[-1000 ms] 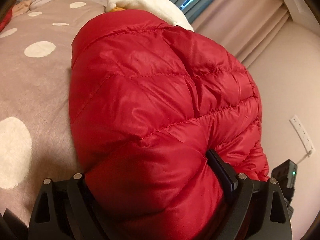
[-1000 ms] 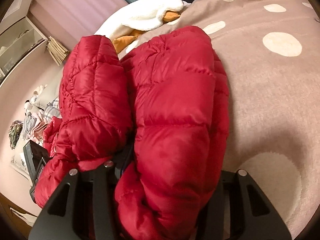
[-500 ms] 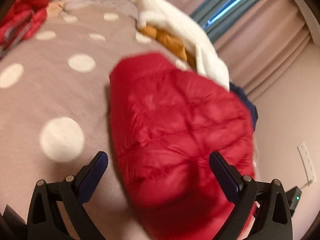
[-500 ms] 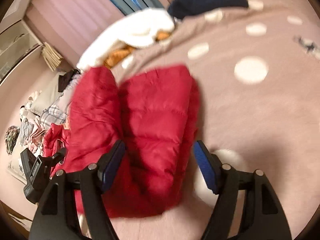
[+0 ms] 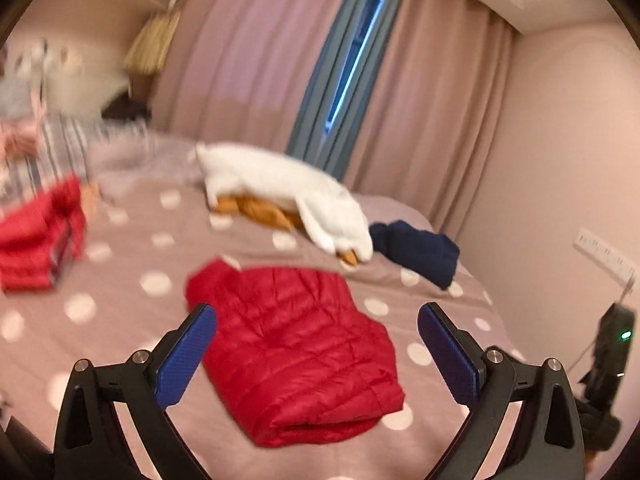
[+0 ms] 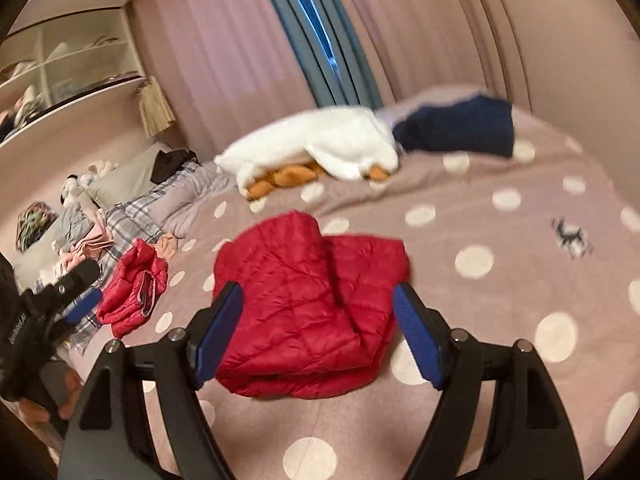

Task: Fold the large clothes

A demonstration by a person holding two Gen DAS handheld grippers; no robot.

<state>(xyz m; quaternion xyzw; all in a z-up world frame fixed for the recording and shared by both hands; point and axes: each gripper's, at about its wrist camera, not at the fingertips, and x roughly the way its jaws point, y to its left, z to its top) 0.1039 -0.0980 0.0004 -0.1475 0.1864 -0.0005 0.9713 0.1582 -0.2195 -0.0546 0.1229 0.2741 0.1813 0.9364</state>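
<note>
A folded red puffer jacket [image 5: 296, 344] lies flat on the mauve polka-dot bedspread [image 5: 120, 320]; it also shows in the right wrist view [image 6: 304, 312]. My left gripper [image 5: 318, 350] is open and empty, raised above and in front of the jacket. My right gripper [image 6: 318, 330] is open and empty, also raised above the jacket's near edge. The left gripper shows at the left edge of the right wrist view [image 6: 60, 300].
A second red jacket [image 6: 134, 288] lies at the bed's left side by a pile of clothes [image 6: 80, 224]. A white and orange garment [image 6: 316, 148] and a navy garment [image 6: 456, 130] lie at the far side by the curtains. A wall stands to the right [image 5: 560, 200].
Both grippers let go of the red jacket, opened, and pulled up and back. The jacket now lies folded on the bed, farther from both cameras.
</note>
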